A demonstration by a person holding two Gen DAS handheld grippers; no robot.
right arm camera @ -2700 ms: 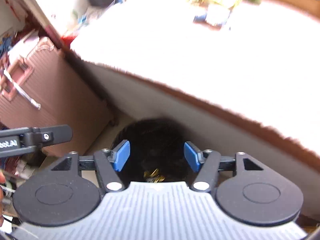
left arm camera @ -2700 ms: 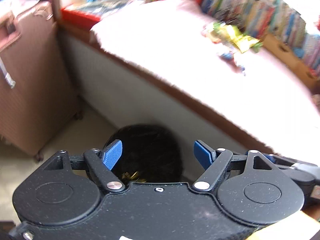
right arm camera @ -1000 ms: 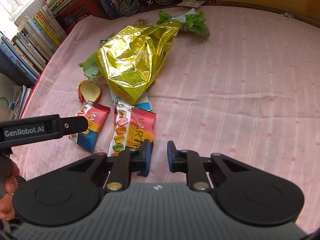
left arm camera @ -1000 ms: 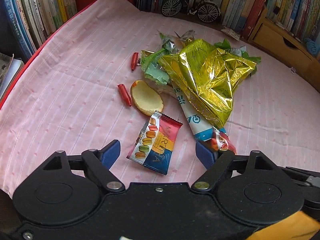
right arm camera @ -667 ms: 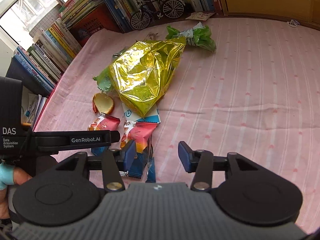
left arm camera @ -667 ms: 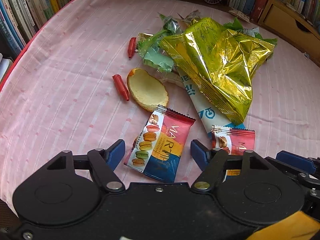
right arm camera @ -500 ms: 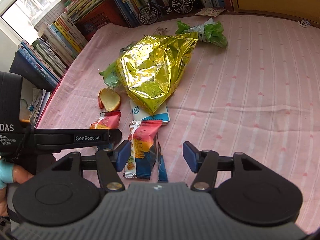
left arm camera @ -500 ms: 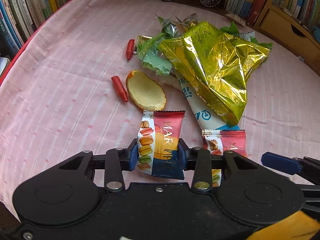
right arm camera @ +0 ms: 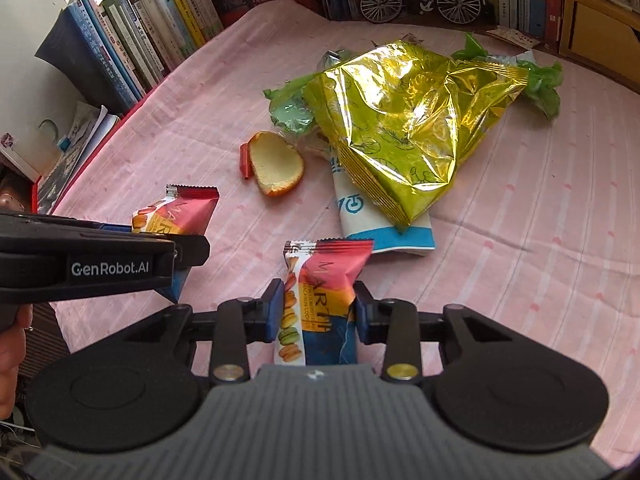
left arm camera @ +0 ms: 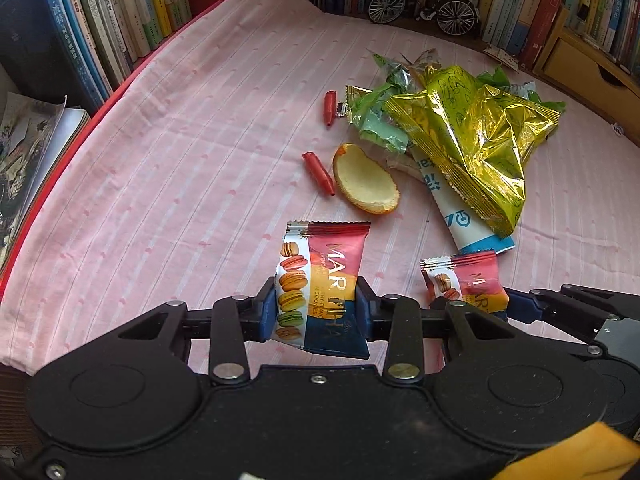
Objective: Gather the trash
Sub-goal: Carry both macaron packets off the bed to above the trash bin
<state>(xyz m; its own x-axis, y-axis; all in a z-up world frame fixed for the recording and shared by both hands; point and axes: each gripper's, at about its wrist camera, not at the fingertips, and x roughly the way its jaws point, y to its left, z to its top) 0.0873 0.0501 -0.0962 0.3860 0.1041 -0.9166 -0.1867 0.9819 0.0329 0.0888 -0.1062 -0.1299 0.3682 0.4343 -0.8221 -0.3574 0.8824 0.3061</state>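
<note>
On the pink bedspread point(left arm camera: 192, 152) lies a heap of trash. My left gripper point(left arm camera: 316, 312) is shut on a macaron cookie wrapper point(left arm camera: 320, 276), lifted off the cloth. My right gripper point(right arm camera: 316, 312) is shut on a second macaron cookie wrapper point(right arm camera: 320, 280), which also shows at the right of the left wrist view point(left arm camera: 464, 280). Beyond them lie a gold foil bag point(left arm camera: 472, 136) point(right arm camera: 404, 128), an orange peel point(left arm camera: 366, 180) point(right arm camera: 276, 164), a white-and-blue packet point(right arm camera: 380, 220), green plastic wrappers point(left arm camera: 380, 116) and two small red wrappers point(left arm camera: 318, 174).
Rows of books point(left arm camera: 120, 20) line the left and far edges of the bed. A model bicycle point(left arm camera: 424, 4) stands at the back. A wooden drawer unit point(left arm camera: 592, 72) is at the far right. Magazines point(left arm camera: 28, 152) lie off the left edge.
Both grippers came up from a black bin to the bed. Each then closed on a macaron wrapper and raised it slightly off the cloth.
</note>
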